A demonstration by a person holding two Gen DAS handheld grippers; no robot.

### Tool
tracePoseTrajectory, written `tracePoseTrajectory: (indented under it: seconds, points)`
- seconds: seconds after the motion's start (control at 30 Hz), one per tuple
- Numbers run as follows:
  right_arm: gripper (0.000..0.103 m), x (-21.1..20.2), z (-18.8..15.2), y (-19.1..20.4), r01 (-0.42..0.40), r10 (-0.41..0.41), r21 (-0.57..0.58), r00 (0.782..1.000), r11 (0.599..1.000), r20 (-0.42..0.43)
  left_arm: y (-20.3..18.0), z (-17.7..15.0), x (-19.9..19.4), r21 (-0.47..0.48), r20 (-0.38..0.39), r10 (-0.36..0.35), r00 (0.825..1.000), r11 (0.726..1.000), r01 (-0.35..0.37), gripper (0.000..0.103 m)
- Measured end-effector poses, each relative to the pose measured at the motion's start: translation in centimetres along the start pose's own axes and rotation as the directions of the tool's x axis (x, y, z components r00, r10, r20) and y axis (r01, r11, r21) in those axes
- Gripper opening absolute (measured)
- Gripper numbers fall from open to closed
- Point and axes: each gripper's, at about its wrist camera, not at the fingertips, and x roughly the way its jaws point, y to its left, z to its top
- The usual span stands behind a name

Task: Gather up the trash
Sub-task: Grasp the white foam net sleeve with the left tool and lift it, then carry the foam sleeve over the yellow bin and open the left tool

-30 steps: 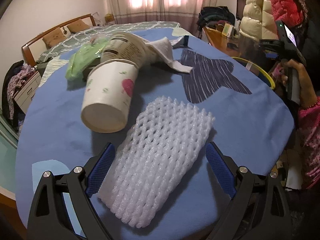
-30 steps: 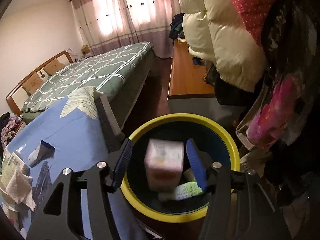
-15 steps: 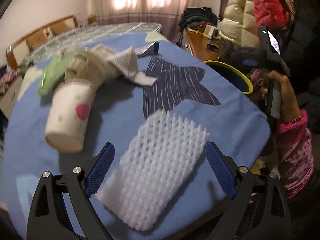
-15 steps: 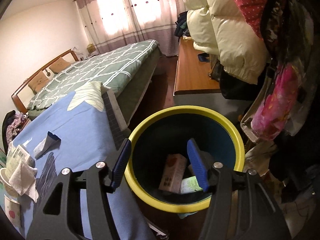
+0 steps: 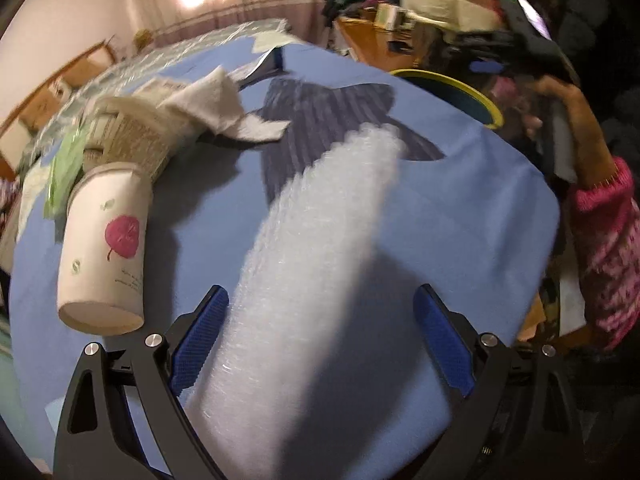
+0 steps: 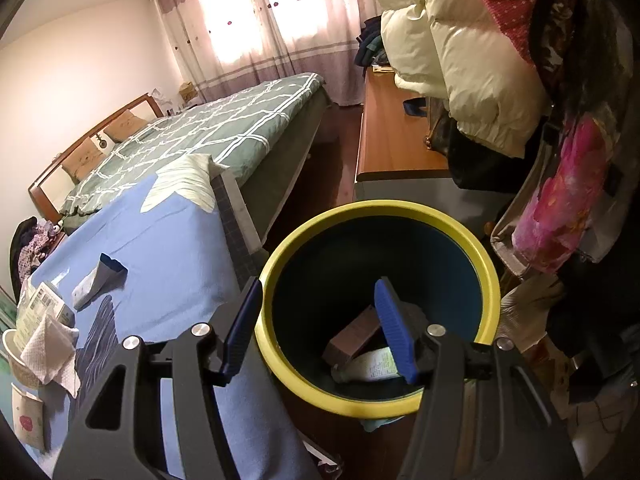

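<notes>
My left gripper (image 5: 320, 336) is open with a white foam net sleeve (image 5: 304, 264) lying blurred between its fingers on the blue tablecloth (image 5: 480, 200). A paper cup (image 5: 104, 244) lies on its side to the left, beside a printed paper bowl (image 5: 132, 136), a tissue (image 5: 216, 108) and a green wrapper (image 5: 64, 164). My right gripper (image 6: 320, 328) is open and empty over the yellow-rimmed bin (image 6: 280, 264), which holds a small carton (image 6: 352, 336) and a tube (image 6: 372, 364).
The bin rim also shows in the left wrist view (image 5: 460, 88) past the table's right edge, by the person's hand. A small blue-and-white packet (image 6: 96, 280) lies on the cloth. A bed (image 6: 200, 132), a wooden bench (image 6: 392, 132) and hanging jackets (image 6: 460, 52) surround the table.
The carton dropped from my right gripper and now lies in the bin. My left gripper swung its view rightwards over the foam sleeve, which now looks blurred.
</notes>
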Motion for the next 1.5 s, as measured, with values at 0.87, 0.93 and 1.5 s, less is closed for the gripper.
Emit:
tracePoseTrajectory:
  seconds: [0.87, 0.93, 1.5]
  points:
    - [0.056, -0.4, -0.3, 0.8, -0.047, 0.047, -0.028, 0.999, 0.998, -0.026, 0.4, 1.9, 0.8, 0.073, -0.089, -0.044, 0.995, 0.996, 0.05, 0.091]
    - [0.056, -0.6, -0.3, 0.6, -0.056, 0.055, -0.021, 0.998, 0.998, -0.026, 0.4, 1.9, 0.6, 0.076, -0.085, -0.044, 0.995, 0.996, 0.051, 0.085]
    - [0.056, -3.5, -1.2, -2.2, -0.068, 0.068, 0.001, 0.998, 0.998, -0.006, -3.1, 6.6, -0.7, 0.066, 0.01, -0.058, 0.998, 0.996, 0.057, 0.043]
